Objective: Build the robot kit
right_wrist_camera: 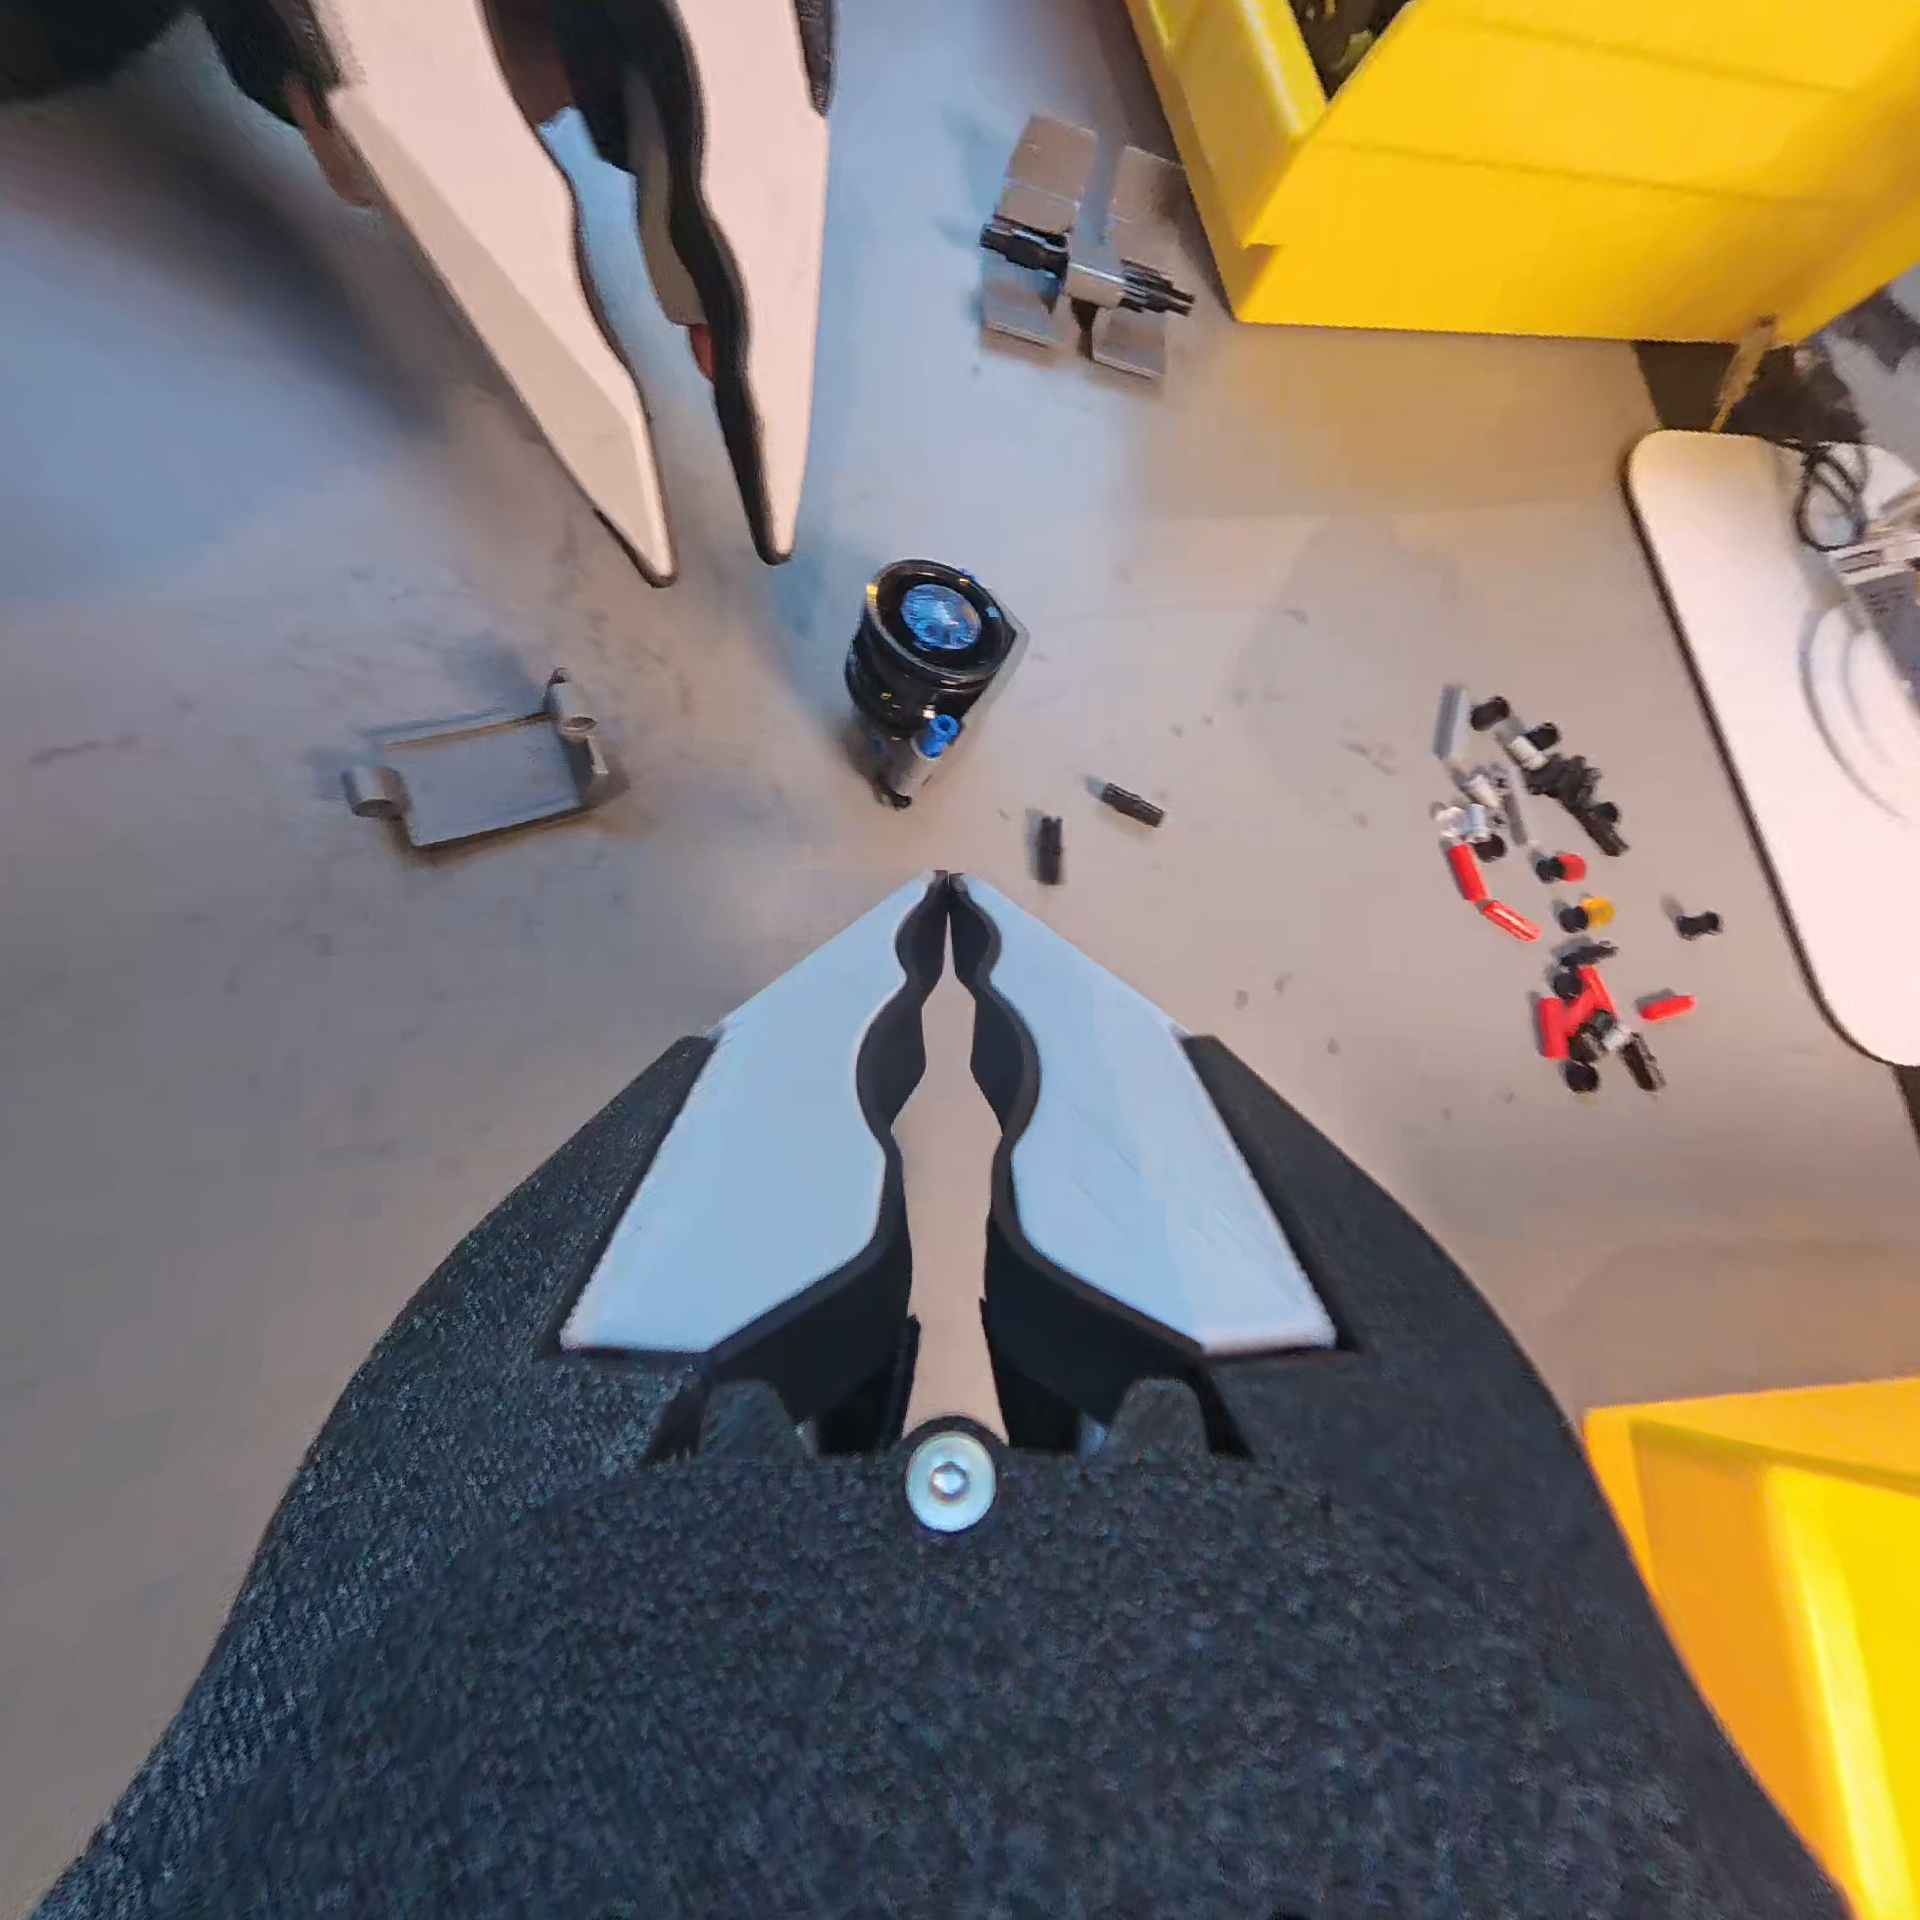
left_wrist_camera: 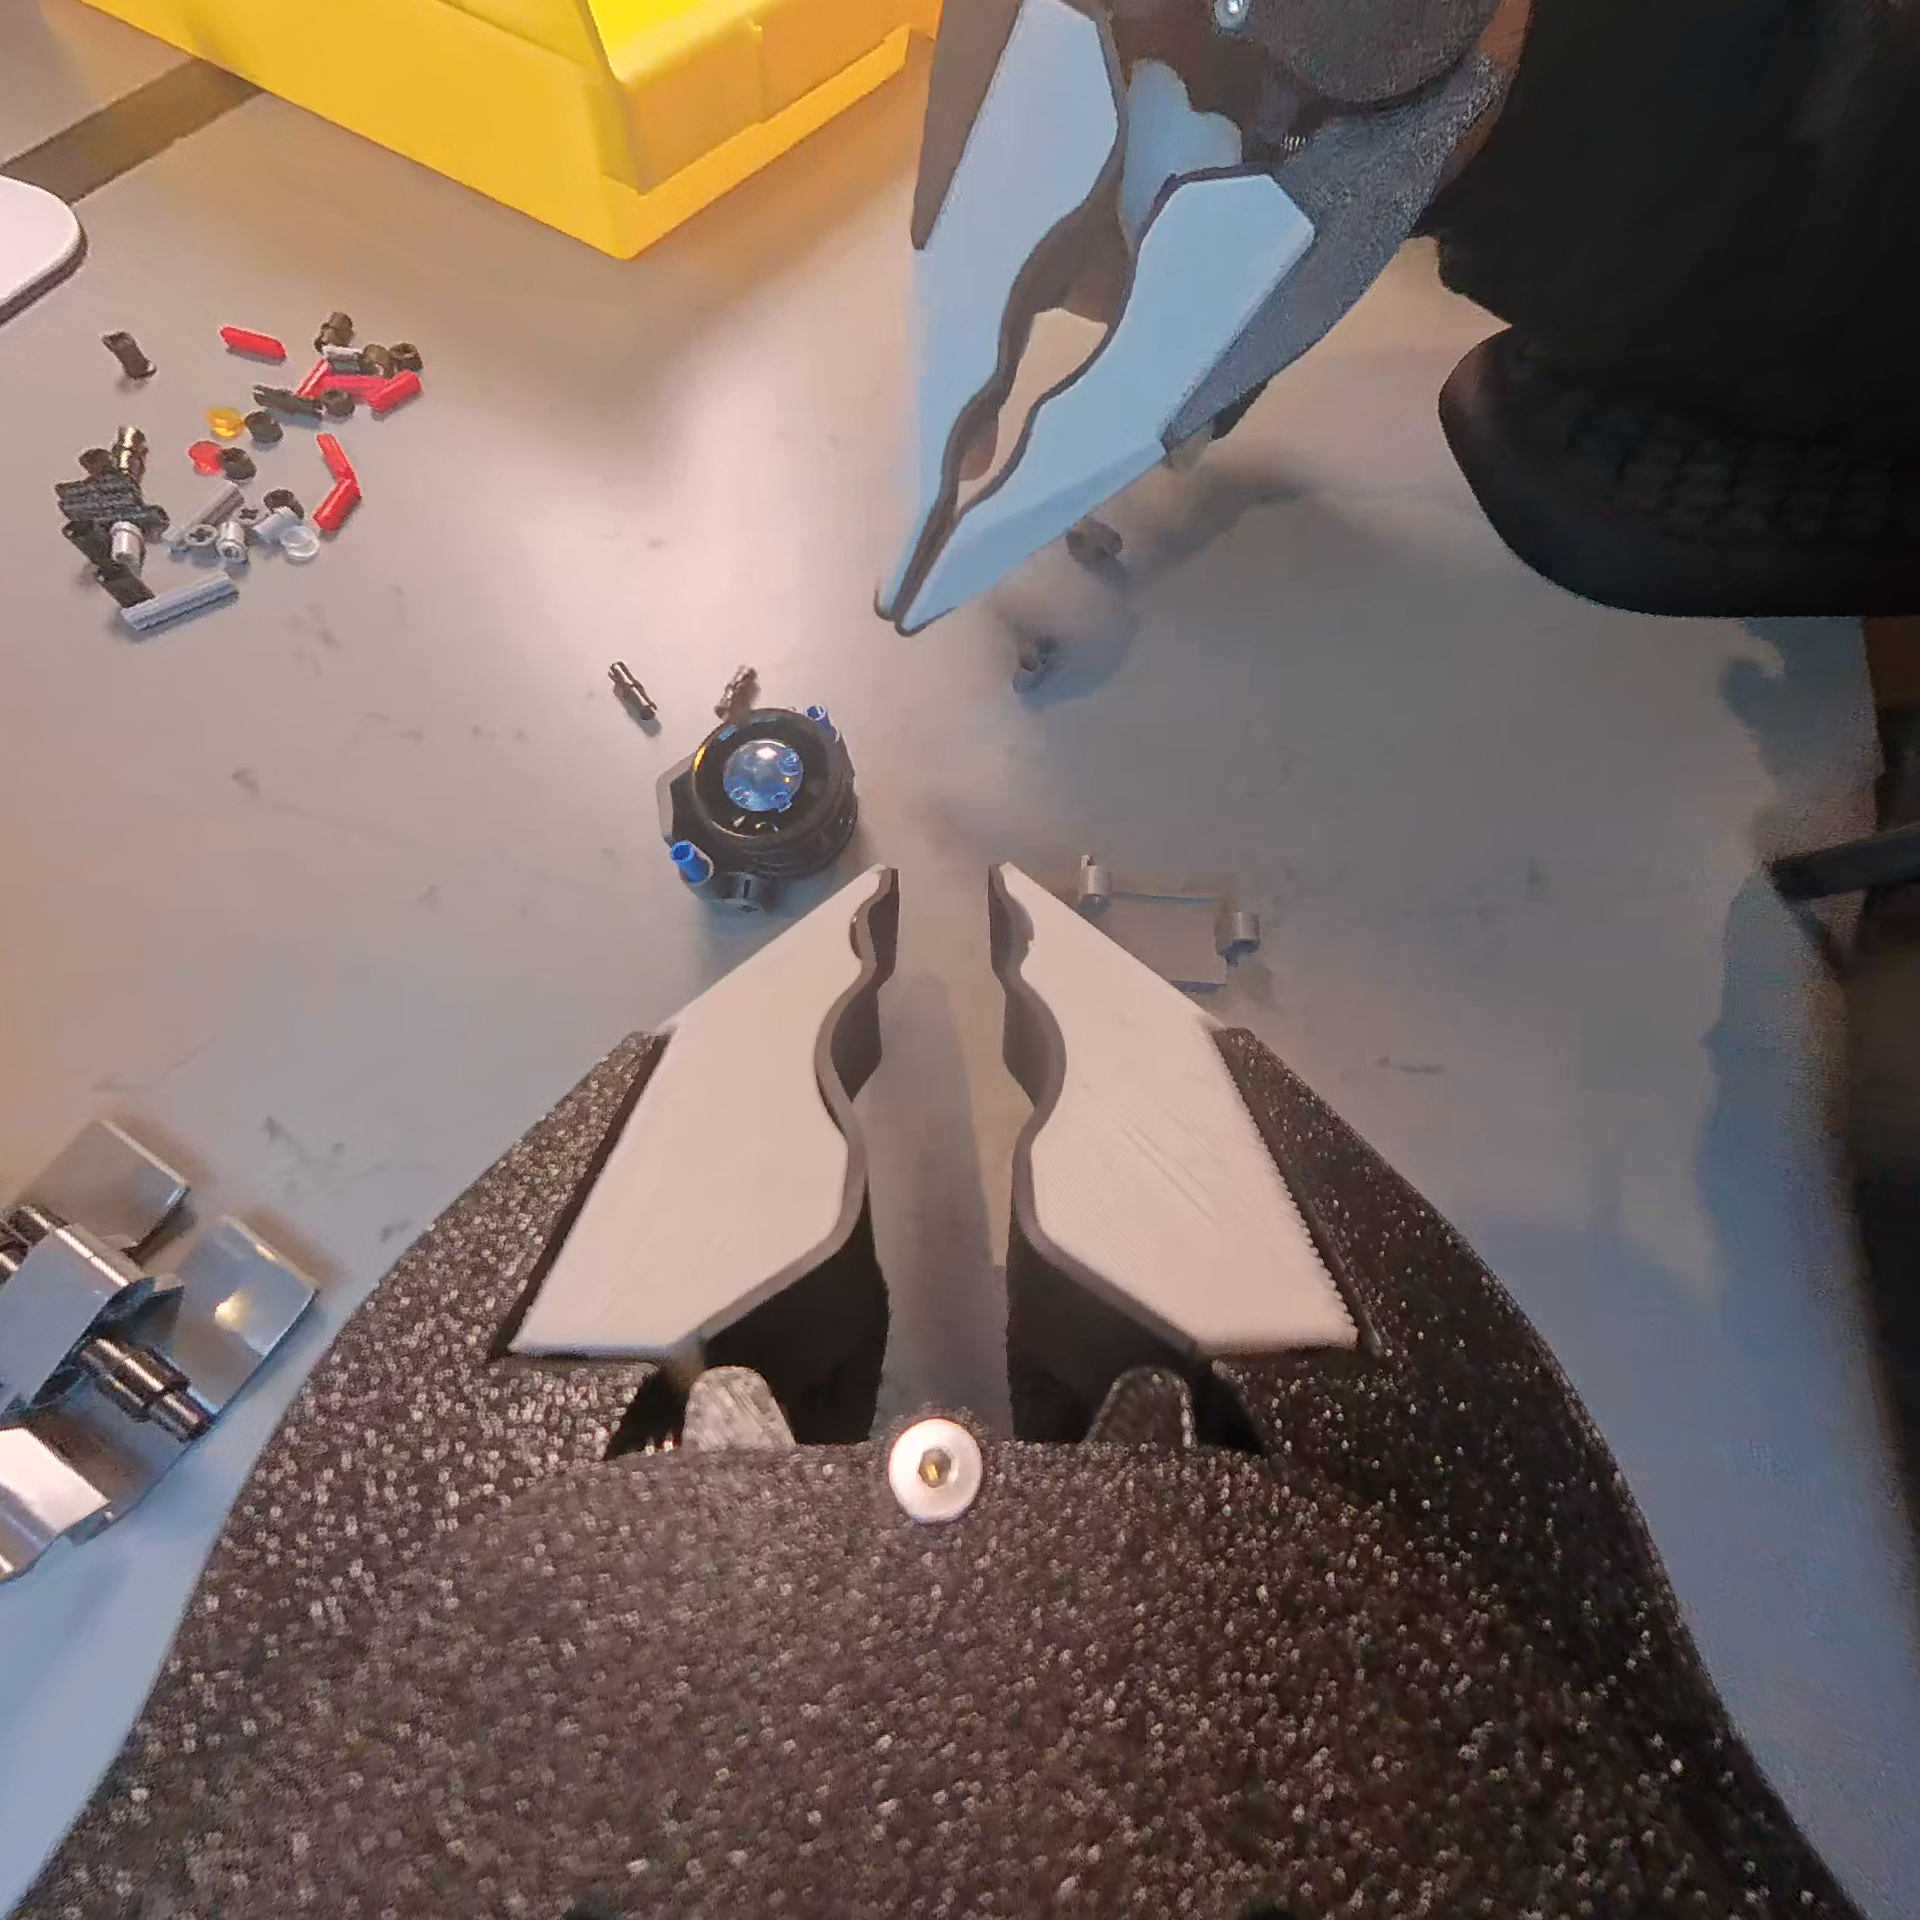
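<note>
The left gripper [left_wrist_camera: 943, 883] hovered with its fingers parted and empty above the grey table [left_wrist_camera: 468, 987], a small black rubber wheel with a blue hub [left_wrist_camera: 756, 805] just at its eleven o'clock. The right gripper [right_wrist_camera: 948, 881], tips pressed together holding nothing, pointed at that wheel at twelve o'clock; a flat grey plastic panel [right_wrist_camera: 483, 769] lay at ten o'clock.

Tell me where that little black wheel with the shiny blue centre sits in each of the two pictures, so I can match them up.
Left wrist view: the black wheel lies just left of centre, beyond the left gripper.
Right wrist view: the wheel lies at centre, slightly above the middle, beyond the right gripper.
Shared landmark: the flat grey panel, right of the wheel in the left view, left of it in the right view.
</note>
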Tool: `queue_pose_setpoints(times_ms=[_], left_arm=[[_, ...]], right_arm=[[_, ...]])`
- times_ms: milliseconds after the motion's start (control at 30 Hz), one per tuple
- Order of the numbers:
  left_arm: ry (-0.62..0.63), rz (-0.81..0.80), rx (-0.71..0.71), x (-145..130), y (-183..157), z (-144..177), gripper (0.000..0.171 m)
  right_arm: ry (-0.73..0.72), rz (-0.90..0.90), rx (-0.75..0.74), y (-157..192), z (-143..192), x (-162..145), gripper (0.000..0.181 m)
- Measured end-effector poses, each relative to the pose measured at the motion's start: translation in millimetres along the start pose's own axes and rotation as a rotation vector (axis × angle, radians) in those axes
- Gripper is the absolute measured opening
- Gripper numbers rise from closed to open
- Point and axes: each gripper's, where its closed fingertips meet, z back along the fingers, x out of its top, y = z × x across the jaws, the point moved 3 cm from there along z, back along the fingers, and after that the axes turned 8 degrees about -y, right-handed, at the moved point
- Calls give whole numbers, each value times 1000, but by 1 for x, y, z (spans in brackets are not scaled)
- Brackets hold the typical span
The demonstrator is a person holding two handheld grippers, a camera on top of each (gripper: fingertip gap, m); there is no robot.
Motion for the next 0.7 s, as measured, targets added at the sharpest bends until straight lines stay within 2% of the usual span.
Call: queue_pose_setpoints(times_ms=[33,100,133,233,533,700], left_arm=[[8,-1,2,-1,0,-1,16],[19,1,4,-4,1,-3,16],[25,3,4,-6,2,-4,16],[36,1,16,-8,4,-3,16],[35,2,18,-8,5,-2,16],[25,3,24,-6,6,-1,16]], right_arm=[[9,3,-25,-6,-3,-2,0],[31,-25,-35,-15,-14,-7,17],[51,-48,-31,-18,-20,-11,19],[69,-89,3,-20,-31,-14,19],[109,-176,73,-25,-37,-13,10],[101,-153,93,-26,-35,-14,8]])
